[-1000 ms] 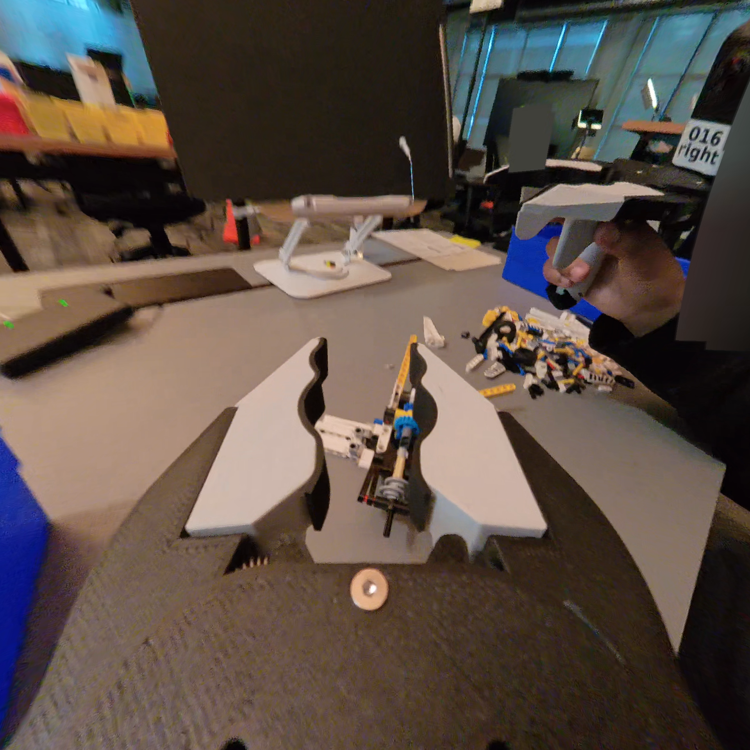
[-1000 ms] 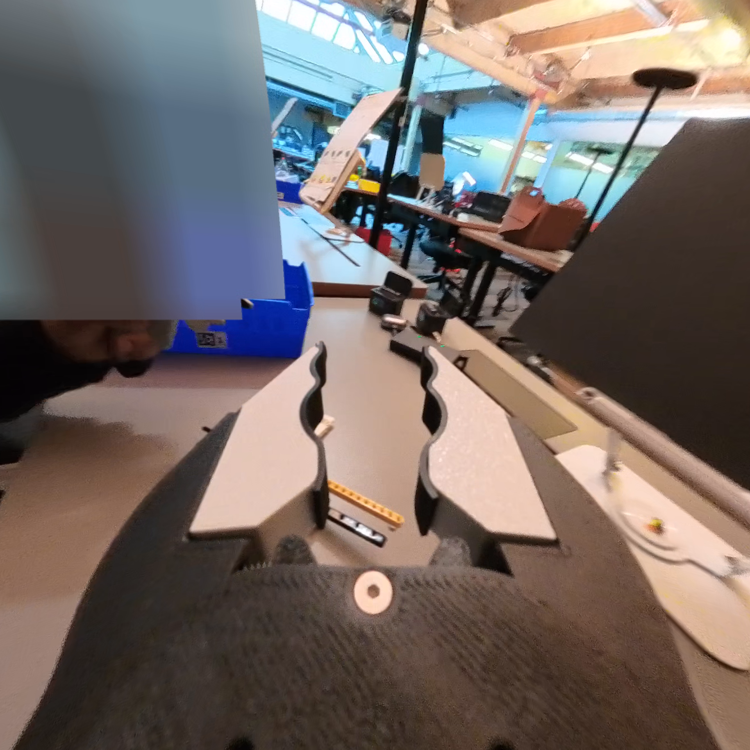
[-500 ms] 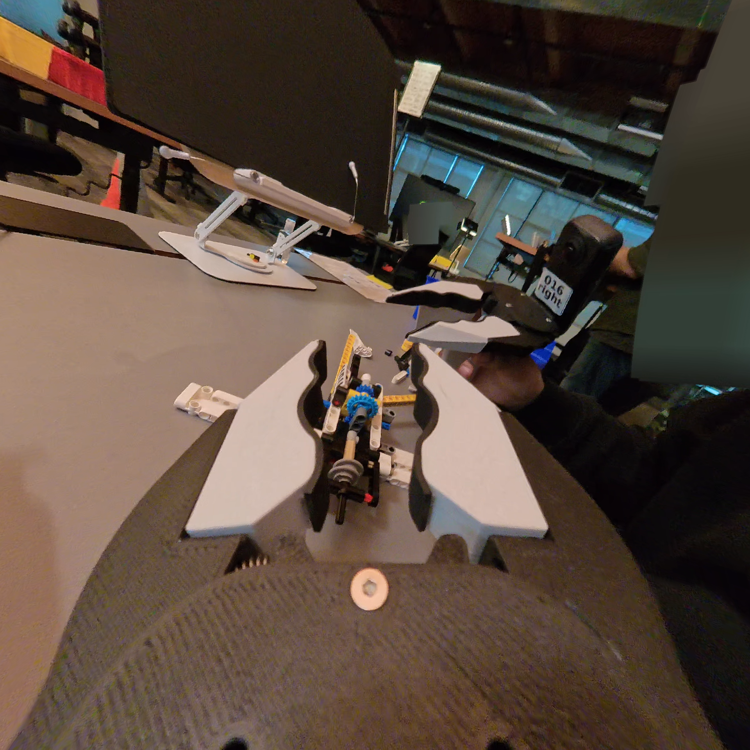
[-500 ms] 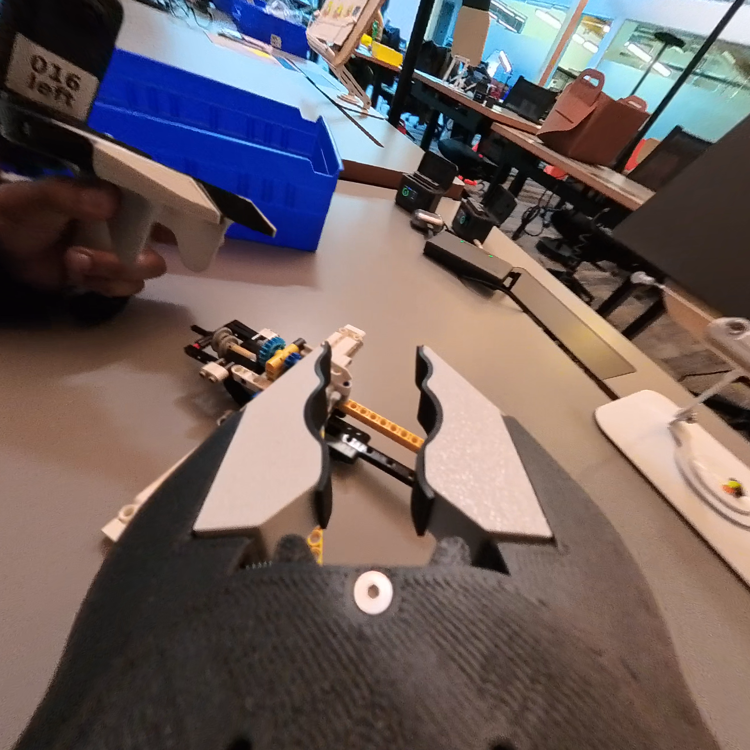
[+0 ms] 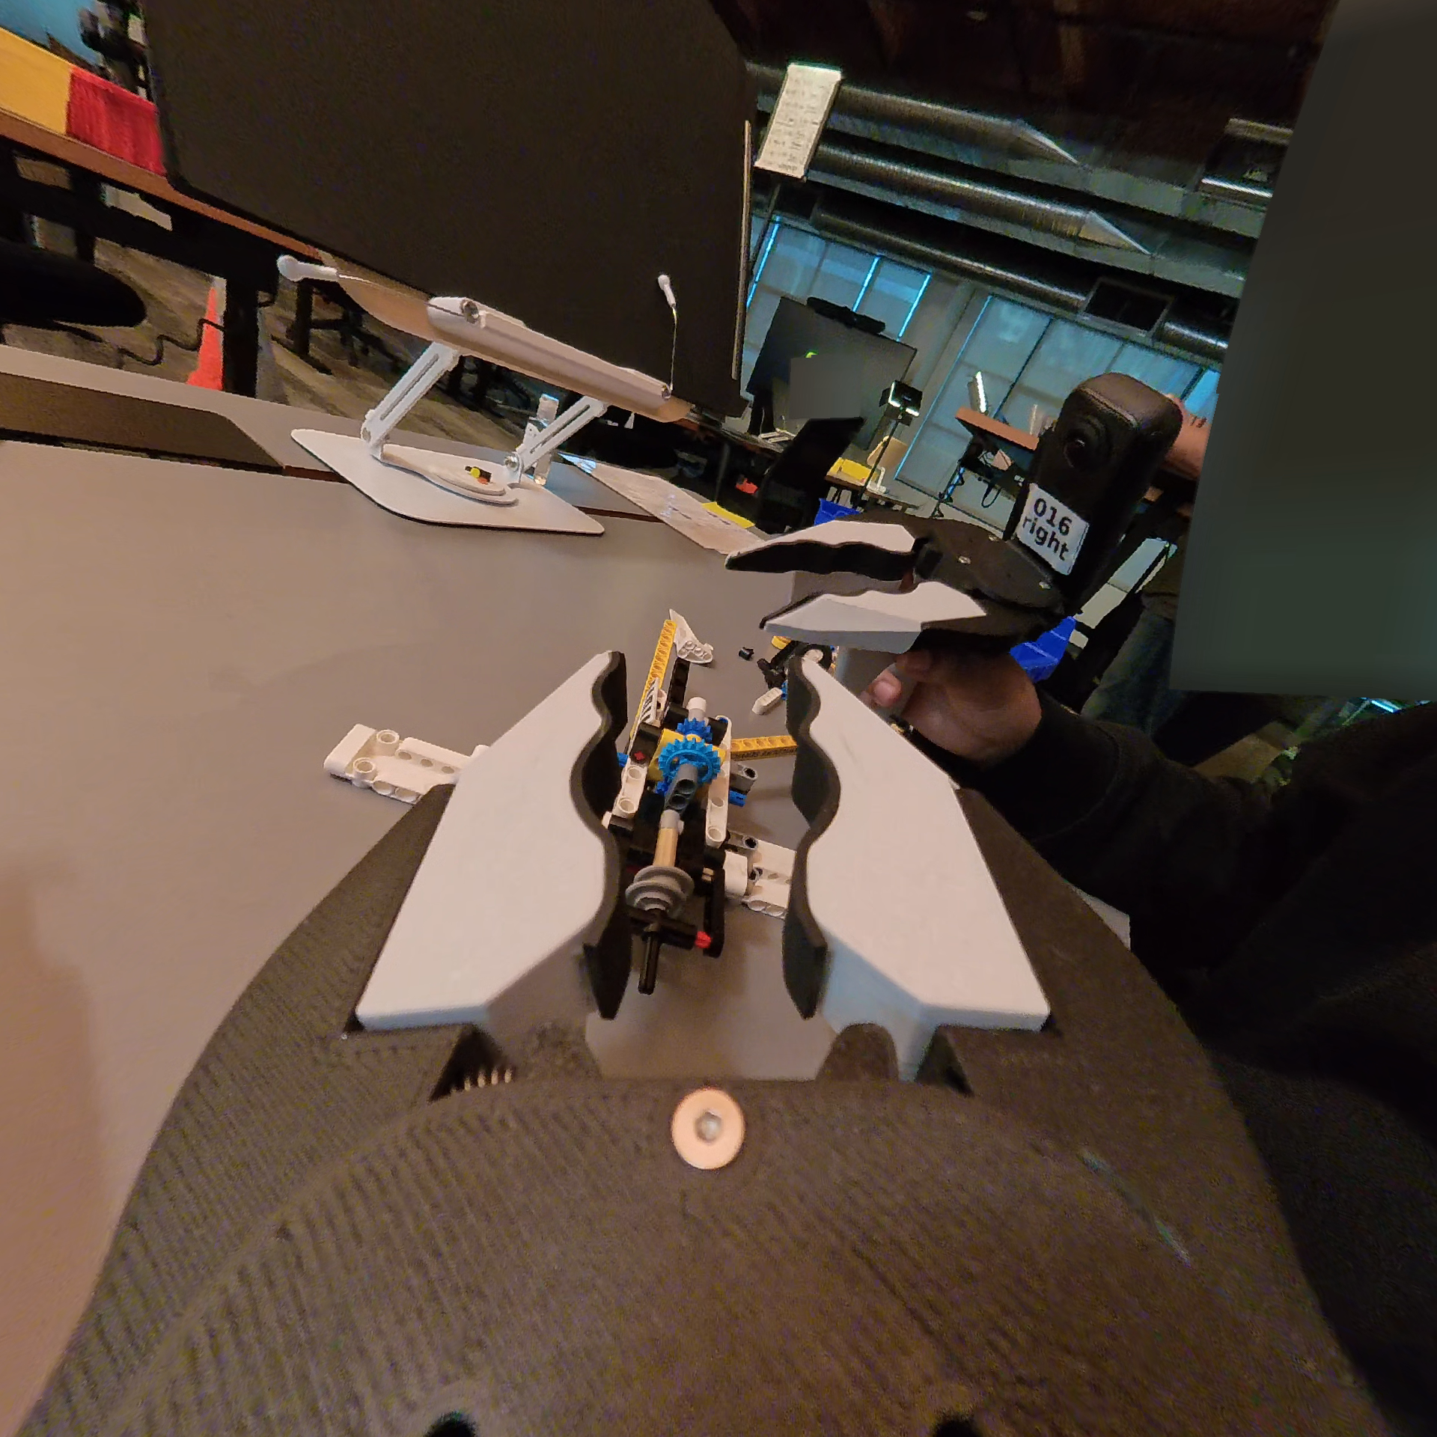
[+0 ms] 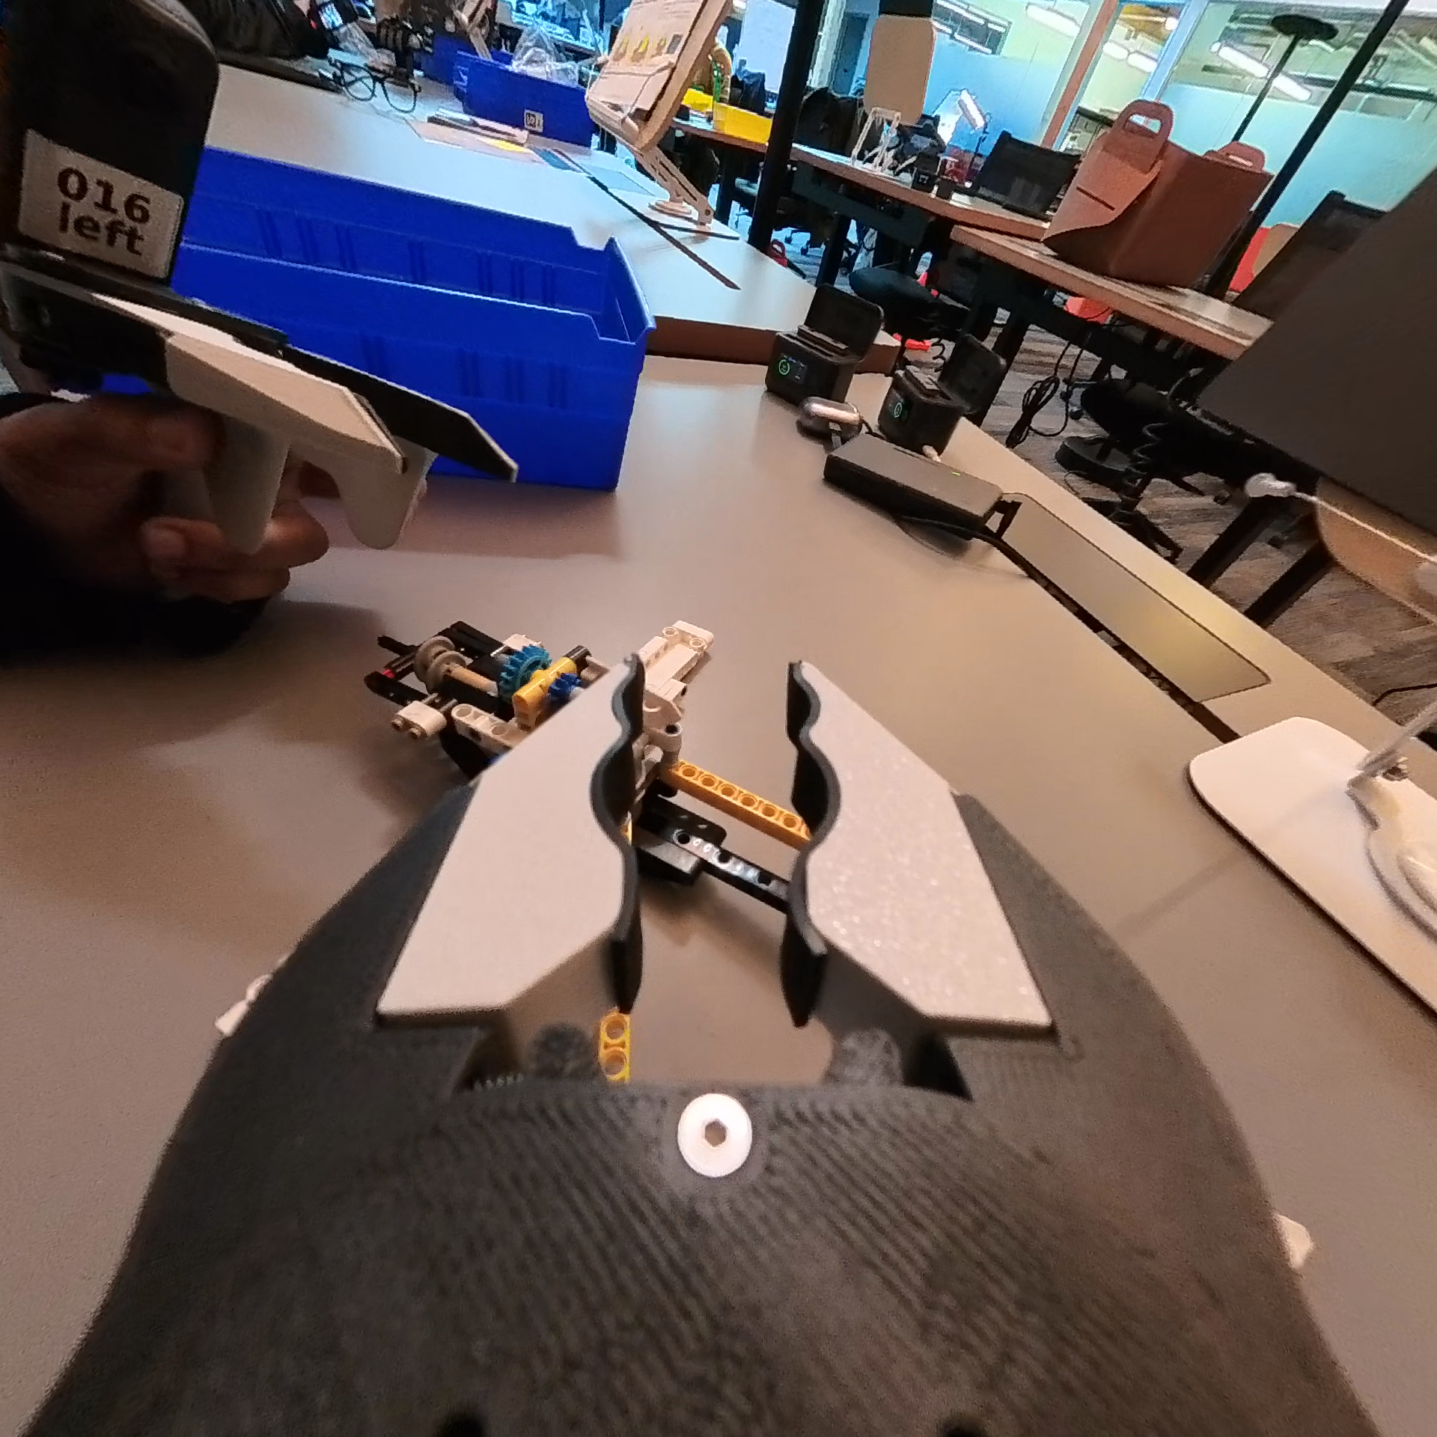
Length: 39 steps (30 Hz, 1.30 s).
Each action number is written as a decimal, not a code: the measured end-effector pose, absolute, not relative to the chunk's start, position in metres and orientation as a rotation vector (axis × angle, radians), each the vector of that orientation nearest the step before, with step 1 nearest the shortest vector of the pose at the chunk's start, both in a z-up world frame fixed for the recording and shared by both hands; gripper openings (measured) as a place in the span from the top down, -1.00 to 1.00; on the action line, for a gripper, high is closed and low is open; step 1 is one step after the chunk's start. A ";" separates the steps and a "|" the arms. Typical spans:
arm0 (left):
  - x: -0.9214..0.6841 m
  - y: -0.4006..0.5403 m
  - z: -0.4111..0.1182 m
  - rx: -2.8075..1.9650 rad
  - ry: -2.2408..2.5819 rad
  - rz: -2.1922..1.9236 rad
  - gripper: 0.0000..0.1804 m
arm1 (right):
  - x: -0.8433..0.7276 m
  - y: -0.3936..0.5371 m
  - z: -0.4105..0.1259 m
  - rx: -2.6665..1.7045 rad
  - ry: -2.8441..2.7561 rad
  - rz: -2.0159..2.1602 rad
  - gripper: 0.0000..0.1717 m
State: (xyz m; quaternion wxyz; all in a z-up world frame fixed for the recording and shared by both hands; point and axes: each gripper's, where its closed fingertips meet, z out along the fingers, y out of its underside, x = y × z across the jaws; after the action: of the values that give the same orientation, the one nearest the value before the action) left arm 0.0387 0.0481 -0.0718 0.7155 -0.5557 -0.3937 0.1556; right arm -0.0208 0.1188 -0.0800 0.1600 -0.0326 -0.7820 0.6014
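- My left claw point(image 5: 704, 684) hangs over the grey tabletop point(image 5: 233, 622) with its jaws partly open. The brick-built assembly point(image 5: 676, 816) with a blue gear lies on the tabletop between them; I see a gap at the right pad, so nothing is gripped.
- My right claw point(image 6: 711, 684) is also partly open, low over the same assembly's far end. A yellow holed beam point(image 6: 735, 801) and a black beam point(image 6: 715, 851) run across between its fingers, neither clamped.
- A white holed piece point(image 5: 393, 762) lies to the left of my left claw.
- A blue bin point(image 6: 435, 311) stands behind, a white stand point(image 5: 466, 466) farther off.
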 end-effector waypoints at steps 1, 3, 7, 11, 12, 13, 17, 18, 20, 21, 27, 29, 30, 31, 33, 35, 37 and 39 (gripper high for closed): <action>0.039 0.048 -0.072 -1.230 -0.871 0.343 0.57 | -0.021 0.119 -0.080 -0.084 -2.231 1.708 0.59; 0.039 0.048 -0.071 -1.225 -0.872 0.340 0.57 | -0.021 0.119 -0.081 -0.070 -2.225 1.688 0.59; 0.039 0.047 -0.071 -1.223 -0.874 0.342 0.57 | -0.021 0.119 -0.080 -0.065 -2.217 1.686 0.60; 0.039 0.048 -0.072 -1.230 -0.873 0.345 0.57 | -0.022 0.119 -0.081 -0.074 -2.222 1.689 0.60; 0.039 0.048 -0.072 -1.229 -0.873 0.345 0.57 | -0.022 0.119 -0.081 -0.075 -2.223 1.691 0.60; 0.039 0.048 -0.072 -1.228 -0.873 0.344 0.57 | -0.022 0.119 -0.081 -0.077 -2.224 1.693 0.60; 0.039 0.048 -0.072 -1.226 -0.873 0.343 0.57 | -0.021 0.120 -0.080 -0.092 -2.228 1.719 0.60; 0.038 0.048 -0.072 -1.227 -0.873 0.342 0.57 | -0.021 0.120 -0.080 -0.098 -2.230 1.727 0.60; 0.039 0.048 -0.072 -1.226 -0.873 0.336 0.57 | -0.022 0.121 -0.079 -0.114 -2.232 1.744 0.60; 0.039 0.048 -0.072 -1.225 -0.873 0.333 0.57 | -0.023 0.121 -0.079 -0.123 -2.233 1.752 0.61; 0.039 0.048 -0.072 -1.225 -0.872 0.331 0.57 | -0.026 0.124 -0.075 -0.186 -2.235 1.823 0.62; 0.039 0.048 -0.072 -1.224 -0.872 0.331 0.57 | -0.027 0.125 -0.074 -0.209 -2.239 1.846 0.62; 0.039 0.048 -0.072 -1.224 -0.871 0.332 0.57 | -0.028 0.126 -0.073 -0.220 -2.240 1.857 0.62; 0.039 0.048 -0.072 -1.225 -0.871 0.332 0.57 | -0.028 0.126 -0.073 -0.230 -2.241 1.867 0.62; 0.039 0.048 -0.072 -1.224 -0.871 0.332 0.57 | -0.030 0.127 -0.072 -0.248 -2.242 1.885 0.62; 0.039 0.048 -0.072 -1.223 -0.872 0.332 0.57 | -0.030 0.128 -0.071 -0.265 -2.243 1.904 0.63; 0.039 0.048 -0.072 -1.223 -0.871 0.331 0.57 | -0.031 0.129 -0.071 -0.278 -2.246 1.914 0.63; 0.039 0.048 -0.072 -1.224 -0.871 0.331 0.57 | -0.032 0.129 -0.071 -0.282 -2.249 1.916 0.63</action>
State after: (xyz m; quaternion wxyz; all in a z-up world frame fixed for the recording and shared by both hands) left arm 0.0389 0.0483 -0.0715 0.7186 -0.5533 -0.3937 0.1495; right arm -0.0316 0.1292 -0.0712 0.0866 -0.0948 -0.7550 0.6430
